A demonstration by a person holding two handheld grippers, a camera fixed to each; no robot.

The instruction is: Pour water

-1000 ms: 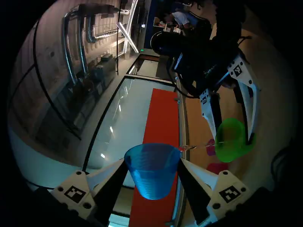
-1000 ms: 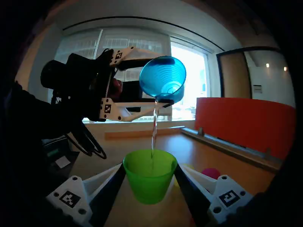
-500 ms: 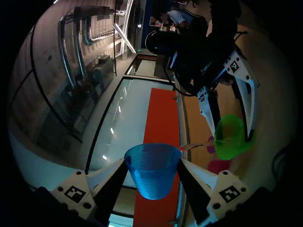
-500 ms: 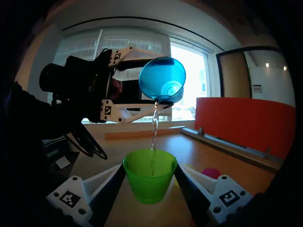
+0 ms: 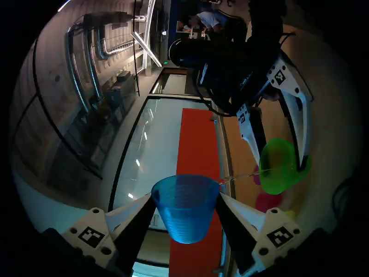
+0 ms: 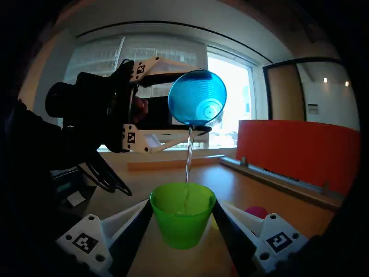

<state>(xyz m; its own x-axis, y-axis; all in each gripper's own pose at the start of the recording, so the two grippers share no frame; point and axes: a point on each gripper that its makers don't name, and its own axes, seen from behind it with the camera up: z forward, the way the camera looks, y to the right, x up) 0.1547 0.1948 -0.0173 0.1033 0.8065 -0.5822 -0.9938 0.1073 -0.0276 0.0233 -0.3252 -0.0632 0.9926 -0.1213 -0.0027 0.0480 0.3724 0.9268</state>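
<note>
Right gripper view: the right gripper (image 6: 183, 205) is clamped on the translucent green plastic cup (image 6: 182, 226), both fingers pressed to its sides, holding it upright over the wooden table (image 6: 240, 184). Above it, the left gripper (image 6: 199, 100) squeezes the translucent blue plastic cup (image 6: 203, 92), tipped right over. A thin stream of water (image 6: 188, 154) drops from its rim into the green cup.

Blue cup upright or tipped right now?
Tipped. The blue cup lies mouth sideways, water stream falling into the green cup.
</note>
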